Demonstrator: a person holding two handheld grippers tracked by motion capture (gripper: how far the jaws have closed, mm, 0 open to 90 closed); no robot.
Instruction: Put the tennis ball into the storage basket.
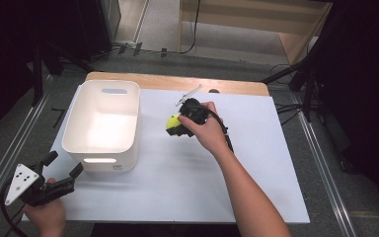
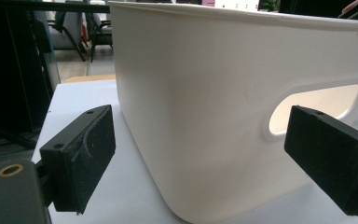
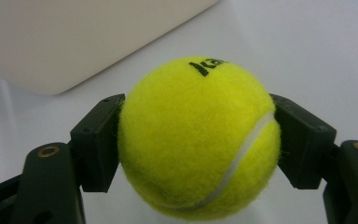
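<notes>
The fingers point(image 3: 98, 140) of the right gripper point(image 3: 198, 140) are closed on a yellow tennis ball point(image 3: 198, 140), one black pad pressing on each side of it. The right gripper view shows this grip from near: the white seam of the ball, some black letters on its top, and a corner of the white tub point(image 3: 74, 42) just behind it. From the high view the same ball point(image 1: 171, 122) is only a small yellow spot in front of the person's right hand point(image 1: 205, 128), above the white table point(image 1: 187, 187), to the right of the tub point(image 1: 103, 123) and apart from it.

The tub stands on the left part of the table, open side up. The left gripper view shows what the high view does not show well: the near wall of the tub point(image 2: 205, 116) with an oval handle hole point(image 2: 314, 105) in it.

The left gripper point(image 1: 61, 173) is at the near left corner of the table, in the person's left hand point(image 1: 47, 215). Its fingers point(image 2: 81, 156) stand wide apart and hold nothing; the tub is in front of them and they do not touch it.
</notes>
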